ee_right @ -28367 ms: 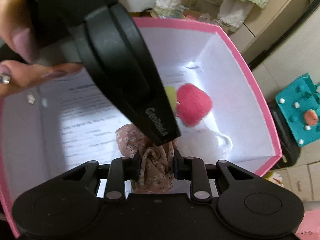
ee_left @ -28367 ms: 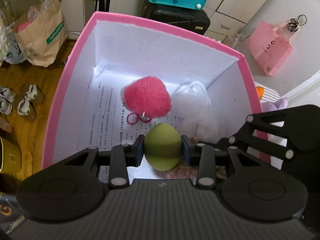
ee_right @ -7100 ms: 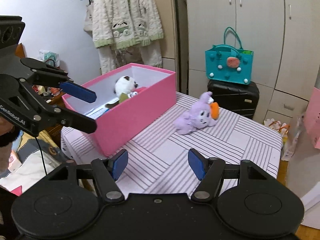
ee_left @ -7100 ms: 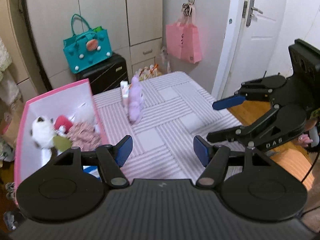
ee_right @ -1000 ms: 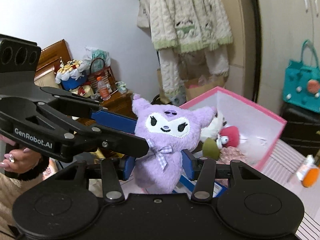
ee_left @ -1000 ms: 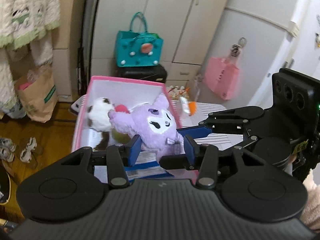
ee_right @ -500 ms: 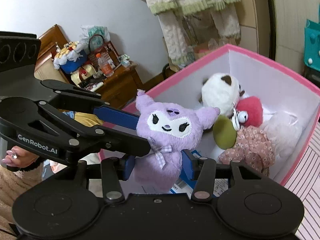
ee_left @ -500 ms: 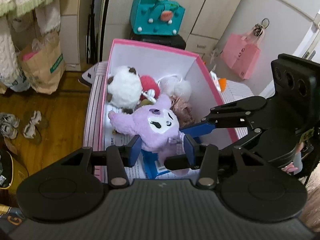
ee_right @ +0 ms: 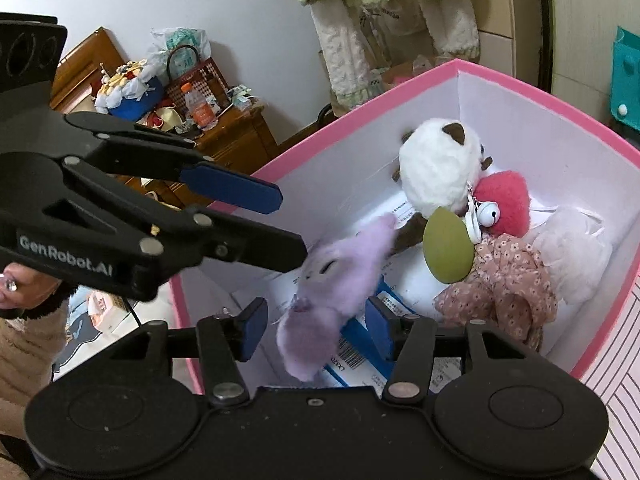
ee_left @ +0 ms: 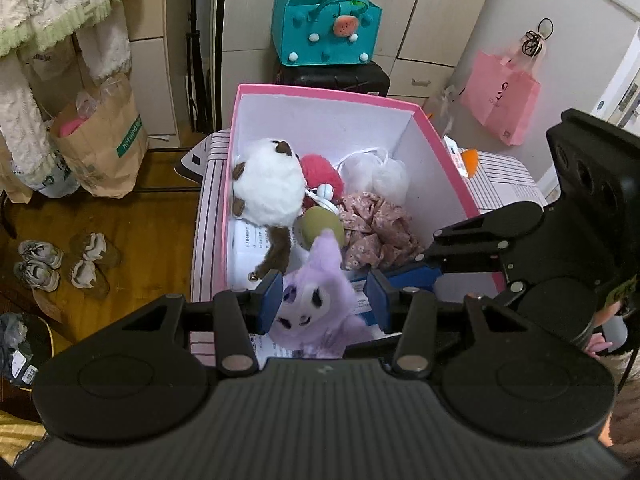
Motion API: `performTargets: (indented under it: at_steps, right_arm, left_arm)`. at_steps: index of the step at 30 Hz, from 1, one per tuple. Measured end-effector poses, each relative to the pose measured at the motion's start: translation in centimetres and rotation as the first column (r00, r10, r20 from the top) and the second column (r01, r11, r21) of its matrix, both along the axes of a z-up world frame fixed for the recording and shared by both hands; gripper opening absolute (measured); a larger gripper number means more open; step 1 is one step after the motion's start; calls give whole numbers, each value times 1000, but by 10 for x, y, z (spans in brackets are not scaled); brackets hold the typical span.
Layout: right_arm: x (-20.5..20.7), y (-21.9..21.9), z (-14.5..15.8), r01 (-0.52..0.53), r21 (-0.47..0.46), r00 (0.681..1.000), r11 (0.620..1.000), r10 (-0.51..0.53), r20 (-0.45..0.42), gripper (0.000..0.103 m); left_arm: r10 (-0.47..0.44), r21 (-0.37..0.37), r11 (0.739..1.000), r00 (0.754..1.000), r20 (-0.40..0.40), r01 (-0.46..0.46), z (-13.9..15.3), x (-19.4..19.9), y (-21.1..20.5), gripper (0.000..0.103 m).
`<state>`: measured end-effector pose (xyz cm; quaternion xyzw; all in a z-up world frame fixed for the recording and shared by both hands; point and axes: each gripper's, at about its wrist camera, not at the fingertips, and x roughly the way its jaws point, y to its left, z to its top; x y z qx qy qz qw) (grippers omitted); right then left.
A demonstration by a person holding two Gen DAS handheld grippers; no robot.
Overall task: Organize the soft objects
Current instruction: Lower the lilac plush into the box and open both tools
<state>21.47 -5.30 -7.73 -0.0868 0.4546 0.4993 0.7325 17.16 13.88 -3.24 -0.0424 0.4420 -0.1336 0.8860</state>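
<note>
The purple plush toy [ee_left: 316,308] is blurred and tipped over, falling between my open fingers into the near end of the pink box [ee_left: 320,94]. It also shows in the right wrist view [ee_right: 332,284], clear of both pads. My left gripper [ee_left: 326,300] and right gripper [ee_right: 316,330] are both open above the box. Inside the box [ee_right: 540,96] lie a white and brown plush [ee_left: 266,182], a red pompom [ee_left: 322,170], a green sponge [ee_left: 322,226], a floral cloth [ee_left: 378,230] and a white fluffy item [ee_left: 380,174].
The box stands on a striped surface [ee_left: 504,184]. A teal bag [ee_left: 326,30] on a black case and a pink bag [ee_left: 502,104] stand behind. A paper bag [ee_left: 102,140] and shoes [ee_left: 64,260] are on the wooden floor at left.
Both grippers opened and let go of the purple plush, which tipped over and is dropping into the box. Both grippers moved closer over the box.
</note>
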Motion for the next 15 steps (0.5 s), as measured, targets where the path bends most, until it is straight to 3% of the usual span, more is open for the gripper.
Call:
performTargets:
  at_steps: [15]
  right_arm:
    - [-51,-66,57,87,58,983,994,-95,155,59]
  left_arm:
    - [-39,38,999,998,59,36,42,-48,-15,46]
